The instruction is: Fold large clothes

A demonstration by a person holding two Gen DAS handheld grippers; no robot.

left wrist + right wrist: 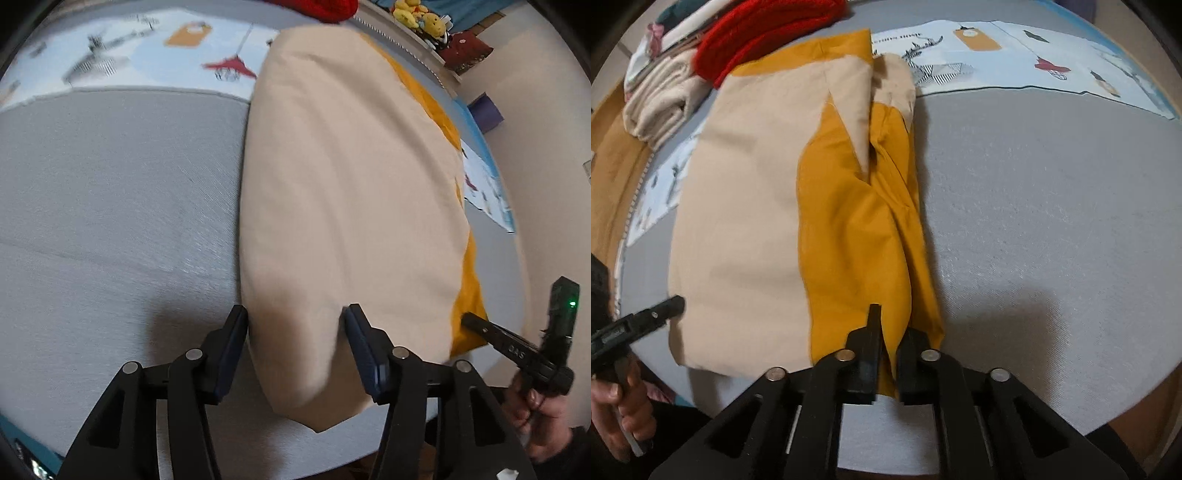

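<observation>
The left gripper (295,314) is held half open, jaws astride the beige-and-mustard garment (351,184), seemingly ungripped. The mustard edge is pinched between the right gripper (892,325) jaws.

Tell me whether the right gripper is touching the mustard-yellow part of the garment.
Touching. The right wrist view shows the right gripper with its jaws nearly shut, pinching the near edge of the mustard-yellow fabric between them.

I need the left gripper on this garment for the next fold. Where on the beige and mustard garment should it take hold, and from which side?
Probably the near corner of the garment, on its beige edge. That edge lies flat and free on the grey mattress, and the left gripper already straddles it with jaws open. Come down from above and the near side; the right gripper pinches the mustard corner.
</observation>
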